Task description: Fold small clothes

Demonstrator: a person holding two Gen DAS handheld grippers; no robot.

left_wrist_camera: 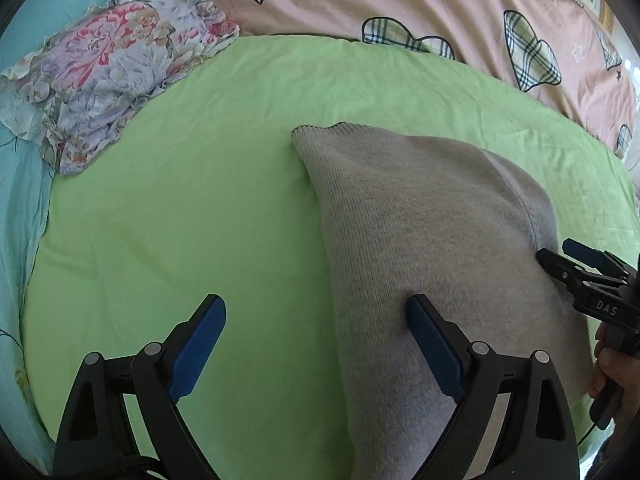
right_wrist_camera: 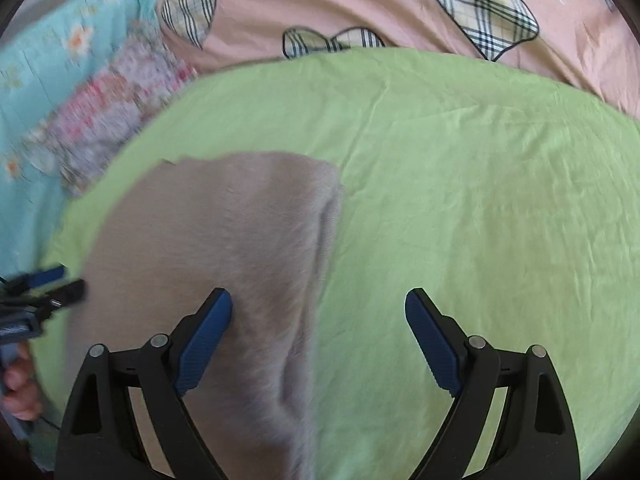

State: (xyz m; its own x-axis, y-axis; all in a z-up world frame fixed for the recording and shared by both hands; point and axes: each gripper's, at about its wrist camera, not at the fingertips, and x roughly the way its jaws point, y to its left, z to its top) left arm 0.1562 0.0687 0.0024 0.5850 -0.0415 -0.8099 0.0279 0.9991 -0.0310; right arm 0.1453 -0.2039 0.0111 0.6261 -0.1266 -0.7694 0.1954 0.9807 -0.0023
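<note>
A grey knitted garment (left_wrist_camera: 420, 248) lies folded on a green sheet (left_wrist_camera: 200, 200). It also shows in the right wrist view (right_wrist_camera: 224, 240). My left gripper (left_wrist_camera: 316, 312) is open, straddling the garment's left edge, with its right finger over the knit. My right gripper (right_wrist_camera: 318, 308) is open, straddling the garment's right edge, with its left finger over the fabric. The right gripper also shows at the right edge of the left wrist view (left_wrist_camera: 560, 256), at the garment's right side. The left gripper shows at the left edge of the right wrist view (right_wrist_camera: 60, 280).
A crumpled floral cloth (left_wrist_camera: 112, 80) lies at the far left on a blue floral sheet (left_wrist_camera: 24, 200). A pink quilt with plaid hearts (left_wrist_camera: 400, 0) lies behind the green sheet (right_wrist_camera: 480, 200).
</note>
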